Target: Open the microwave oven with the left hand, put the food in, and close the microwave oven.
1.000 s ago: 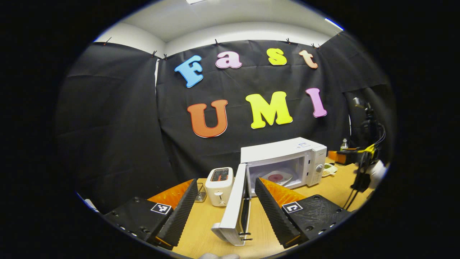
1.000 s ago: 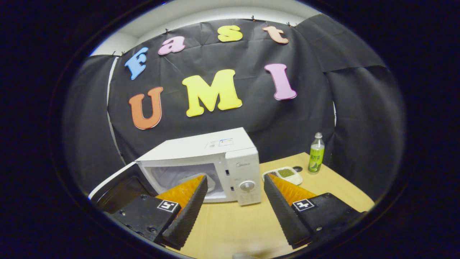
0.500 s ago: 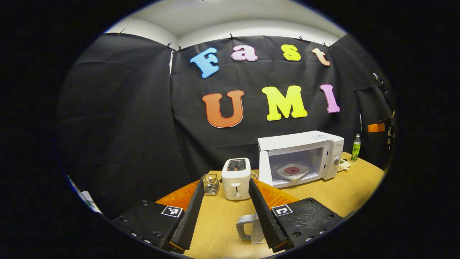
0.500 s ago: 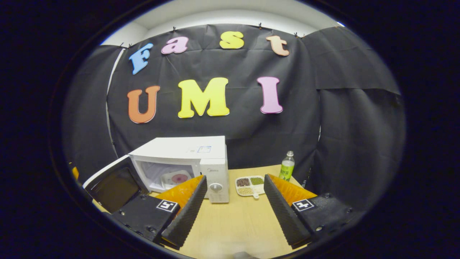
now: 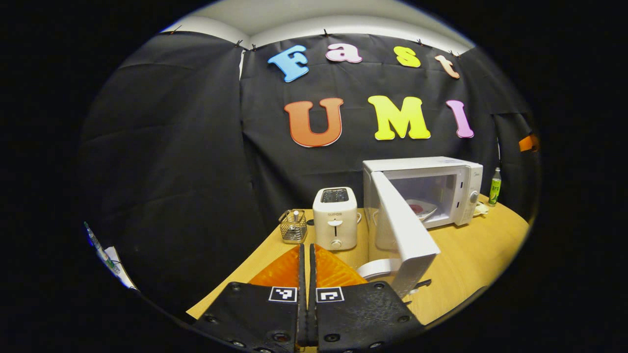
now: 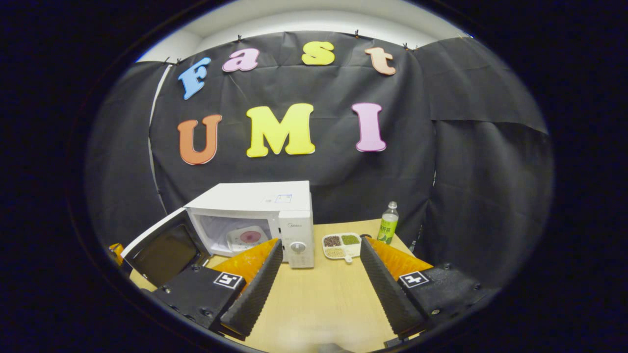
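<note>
1. Black cloth walled the booth on all sides, and a light wooden table [image 6: 319,304] carried the appliances.
2. Microwave oven [image 6: 255,215]: white, standing left of centre in the right gripper view and right of centre in the left gripper view. Its door [image 5: 405,230] stood swung open toward the camera, the cavity exposed.
3. A white plate [image 6: 248,238] with a red round centre lay inside the cavity.
4. Food tray [image 6: 342,244]: a white divided tray with dark, green and pale portions rested on the table just right of the microwave oven's control panel, outside the cavity.
5. A green-labelled bottle [image 6: 387,224] stood upright just right of the tray, near the cloth.
6. A white toaster [image 5: 335,218] stood just left of the open door, with a small wire holder [image 5: 293,226] at its left.
7. Left gripper [image 5: 307,269]: at the bottom centre of the left gripper view, jaws pressed together with nothing between them, and clear of the door handle.
8. Right gripper [image 6: 319,274]: at the bottom of the right gripper view, jaws spread wide and holding nothing, above bare table in front of the tray.
</note>
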### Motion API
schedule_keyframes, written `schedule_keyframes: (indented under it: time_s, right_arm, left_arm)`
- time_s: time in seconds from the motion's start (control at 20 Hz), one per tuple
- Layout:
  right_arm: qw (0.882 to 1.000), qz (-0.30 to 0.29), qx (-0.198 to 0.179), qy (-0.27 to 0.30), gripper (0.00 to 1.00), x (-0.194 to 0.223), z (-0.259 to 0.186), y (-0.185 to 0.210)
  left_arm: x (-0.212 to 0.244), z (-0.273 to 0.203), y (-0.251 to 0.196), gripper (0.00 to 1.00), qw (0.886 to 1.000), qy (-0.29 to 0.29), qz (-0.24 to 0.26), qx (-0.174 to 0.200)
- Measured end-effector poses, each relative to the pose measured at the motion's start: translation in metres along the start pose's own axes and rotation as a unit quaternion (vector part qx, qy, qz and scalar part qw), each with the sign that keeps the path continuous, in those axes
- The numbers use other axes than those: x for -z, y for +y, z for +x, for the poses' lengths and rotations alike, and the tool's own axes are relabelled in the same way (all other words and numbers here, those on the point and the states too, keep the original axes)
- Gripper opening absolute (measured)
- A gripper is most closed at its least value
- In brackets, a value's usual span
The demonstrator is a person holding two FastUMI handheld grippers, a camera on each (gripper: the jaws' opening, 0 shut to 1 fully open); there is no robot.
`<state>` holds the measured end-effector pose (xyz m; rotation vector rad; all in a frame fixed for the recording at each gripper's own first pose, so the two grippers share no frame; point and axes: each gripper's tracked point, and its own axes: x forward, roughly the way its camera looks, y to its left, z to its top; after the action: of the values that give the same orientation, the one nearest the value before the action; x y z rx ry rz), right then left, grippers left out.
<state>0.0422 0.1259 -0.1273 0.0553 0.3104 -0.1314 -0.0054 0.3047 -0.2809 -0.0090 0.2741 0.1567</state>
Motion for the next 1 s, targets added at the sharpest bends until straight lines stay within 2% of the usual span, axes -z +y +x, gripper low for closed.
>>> schedule_keyframes:
  time_s: [0.05,0.2,0.55,0.6,0.75,0.8,0.85,0.9,1.0]
  right_arm:
    - [1.0,0.0,0.0,0.001,1.0,0.0,-0.001,0.0]
    - [1.0,0.007,0.004,0.005,1.0,0.002,-0.008,-0.001]
    - [1.0,0.015,0.005,0.015,1.0,0.007,-0.013,-0.004]
    - [1.0,0.017,0.006,0.014,0.92,0.006,-0.013,-0.004]
    - [1.0,0.016,0.005,0.01,0.92,0.004,-0.014,-0.006]
    - [1.0,0.015,0.004,0.01,1.0,0.003,-0.014,-0.005]
    - [1.0,0.014,0.003,0.008,0.92,0.001,-0.015,-0.005]
    - [1.0,0.015,0.002,0.002,1.0,-0.001,-0.014,-0.006]
    - [1.0,0.014,-0.003,0.0,1.0,-0.004,-0.012,-0.006]
  left_arm:
    - [0.002,0.003,0.0,0.0,1.0,-0.002,-0.001,0.002]
    - [0.01,0.009,-0.011,0.0,1.0,0.0,-0.001,0.026]
    - [0.017,0.013,-0.023,0.0,0.999,-0.001,0.017,0.039]
    - [0.018,0.015,-0.025,0.0,0.999,0.001,0.016,0.043]
    - [0.017,0.011,-0.037,0.0,0.999,-0.002,0.019,0.051]
    - [0.015,0.009,-0.041,0.0,0.998,-0.004,0.02,0.054]
    - [0.016,0.008,-0.047,0.0,0.998,-0.002,0.021,0.058]
    - [0.015,0.007,-0.052,0.0,0.998,-0.004,0.02,0.058]
    - [0.013,0.004,-0.064,0.0,0.998,-0.005,0.011,0.066]
